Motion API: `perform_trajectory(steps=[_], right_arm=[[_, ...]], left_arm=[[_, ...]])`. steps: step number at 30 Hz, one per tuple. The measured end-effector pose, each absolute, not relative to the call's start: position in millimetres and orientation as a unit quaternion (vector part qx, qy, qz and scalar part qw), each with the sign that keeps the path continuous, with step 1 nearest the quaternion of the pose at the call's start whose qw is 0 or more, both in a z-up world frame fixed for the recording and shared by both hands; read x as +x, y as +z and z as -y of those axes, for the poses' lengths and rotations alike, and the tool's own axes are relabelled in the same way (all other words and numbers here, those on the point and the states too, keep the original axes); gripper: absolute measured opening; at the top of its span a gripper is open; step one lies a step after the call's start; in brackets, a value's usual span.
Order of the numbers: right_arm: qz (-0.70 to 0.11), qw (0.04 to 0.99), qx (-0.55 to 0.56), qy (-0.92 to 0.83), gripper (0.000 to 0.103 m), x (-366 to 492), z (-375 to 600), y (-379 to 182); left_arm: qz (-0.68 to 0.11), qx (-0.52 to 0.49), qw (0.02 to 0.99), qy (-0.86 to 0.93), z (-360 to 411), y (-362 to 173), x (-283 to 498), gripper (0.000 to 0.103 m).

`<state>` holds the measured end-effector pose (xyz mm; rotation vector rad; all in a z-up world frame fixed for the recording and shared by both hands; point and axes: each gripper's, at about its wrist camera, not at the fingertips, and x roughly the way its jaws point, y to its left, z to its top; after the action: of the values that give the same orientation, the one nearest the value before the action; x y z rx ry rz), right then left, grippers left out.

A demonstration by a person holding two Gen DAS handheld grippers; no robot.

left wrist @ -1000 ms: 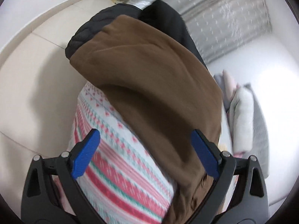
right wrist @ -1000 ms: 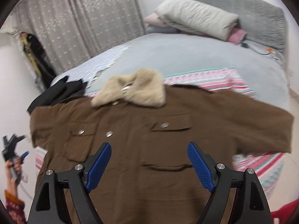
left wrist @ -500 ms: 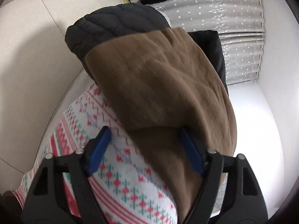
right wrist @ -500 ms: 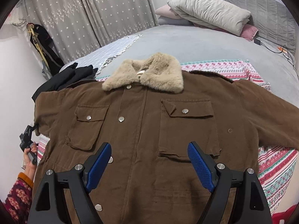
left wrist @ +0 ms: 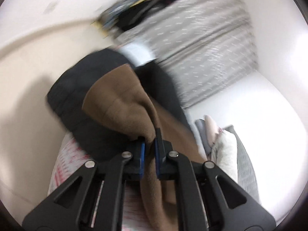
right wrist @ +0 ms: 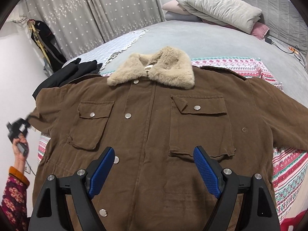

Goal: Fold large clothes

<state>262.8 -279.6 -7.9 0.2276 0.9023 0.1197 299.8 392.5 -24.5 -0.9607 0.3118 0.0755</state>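
Observation:
A large brown jacket [right wrist: 152, 127] with a beige fur collar [right wrist: 154, 68] lies spread front-up on the bed. My left gripper [left wrist: 149, 154] is shut on the jacket's left sleeve end [left wrist: 123, 107], whose black quilted lining [left wrist: 77, 104] shows. It also shows in the right wrist view [right wrist: 18, 129] at the far left, held by a hand. My right gripper [right wrist: 154, 173] is open and empty above the jacket's lower front.
A striped patterned blanket [right wrist: 288, 165] lies under the jacket on the grey bed [right wrist: 221, 38]. Black clothing [right wrist: 77, 71] lies beside the left shoulder. Pillows [right wrist: 217, 7] are stacked at the headboard. Grey curtains [right wrist: 92, 11] hang behind.
My left gripper has closed on the sleeve end, which it straddled open before. My right gripper has moved closer over the jacket and stays open.

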Motion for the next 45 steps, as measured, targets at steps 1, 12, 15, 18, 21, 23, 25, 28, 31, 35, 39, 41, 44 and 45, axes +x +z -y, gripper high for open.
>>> perform_trajectory(steps=[1,12,15,18,21,23,25,28,31,35,39,41,44,45], right_arm=[[-0.434,0.892,0.11,0.059,0.085,262.4,279.9,-7.3],[-0.422,0.897,0.116,0.06,0.085,257.1,286.2,1.2],[-0.419,0.898,0.118,0.06,0.085,256.5,287.1,2.4],[-0.417,0.899,0.123,0.059,0.085,256.6,290.7,2.6],[-0.413,0.899,0.133,0.053,0.085,257.6,297.9,1.8],[-0.411,0.899,0.14,0.047,0.085,259.0,304.8,-0.1],[-0.412,0.898,0.148,0.038,0.085,260.6,312.4,-2.8],[-0.41,0.898,0.161,0.023,0.085,262.1,326.0,-7.5],[-0.41,0.896,0.171,0.005,0.085,263.5,339.0,-13.8],[-0.417,0.891,0.18,-0.013,0.085,263.3,351.1,-17.7],[-0.411,0.885,0.216,0.044,0.085,266.8,350.6,-12.3],[-0.415,0.873,0.245,0.076,0.085,281.3,348.2,-16.2],[-0.436,0.861,0.249,0.085,0.084,313.0,339.3,-33.3],[-0.445,0.858,0.244,0.076,0.084,324.4,336.4,-42.2]], left_arm=[[-0.138,-0.44,0.887,0.022,-380.2,-4.0,297.4,0.009],[-0.103,-0.227,0.955,-0.162,-202.6,153.0,271.8,0.009],[-0.128,-0.202,0.949,-0.207,-164.5,158.4,280.7,0.009],[-0.163,-0.183,0.934,-0.262,-106.0,145.9,290.1,0.009],[-0.194,-0.16,0.919,-0.302,-60.2,129.4,300.7,0.009],[-0.226,-0.147,0.904,-0.333,-23.6,108.8,307.5,0.009],[-0.259,-0.132,0.891,-0.35,6.0,87.3,312.6,0.009],[-0.331,-0.103,0.859,-0.375,53.7,40.3,316.1,0.01],[-0.465,-0.056,0.795,-0.385,92.5,-20.7,313.0,0.017],[-0.477,-0.069,0.78,-0.399,68.0,-31.3,299.6,0.022],[-0.433,-0.083,0.82,-0.364,11.1,9.5,314.4,0.053],[-0.419,-0.071,0.845,-0.326,-21.4,20.1,324.2,0.054],[-0.412,-0.055,0.871,-0.26,-61.0,26.1,336.1,0.054],[-0.409,-0.052,0.878,-0.241,-73.8,25.3,343.4,0.054]])
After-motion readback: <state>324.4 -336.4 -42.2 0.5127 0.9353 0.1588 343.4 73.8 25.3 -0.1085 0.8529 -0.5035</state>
